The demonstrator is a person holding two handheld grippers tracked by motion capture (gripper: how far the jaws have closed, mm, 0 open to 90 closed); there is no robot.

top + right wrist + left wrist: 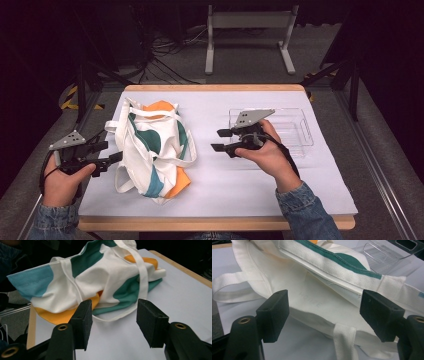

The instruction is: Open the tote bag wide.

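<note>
Bag: a crumpled white cloth tote bag with green, orange and light-blue patches [152, 152] lies on the left half of the white-covered counter [225, 185], its webbing handles looped loosely over and beside it.
Bag contents: cannot tell; the mouth is folded shut and the cloth hides the inside.
Faint print: in the left gripper view pale lettering on the bag's white panel is too blurred to read.
Left gripper [112, 159]: held at the counter's left edge, jaws spread wide and empty, tips just beside the bag's left side; contact cannot be told.
Right gripper [220, 140]: held near mid-counter, jaws parted and holding nothing, pointing at the bag but apart from it.
Tray: a clear plastic rectangular tray [300, 131] sits on the right, partly covered by the right hand [267, 155] and gripper.
Cut off: both denim sleeves run out of the bottom edge.
</note>
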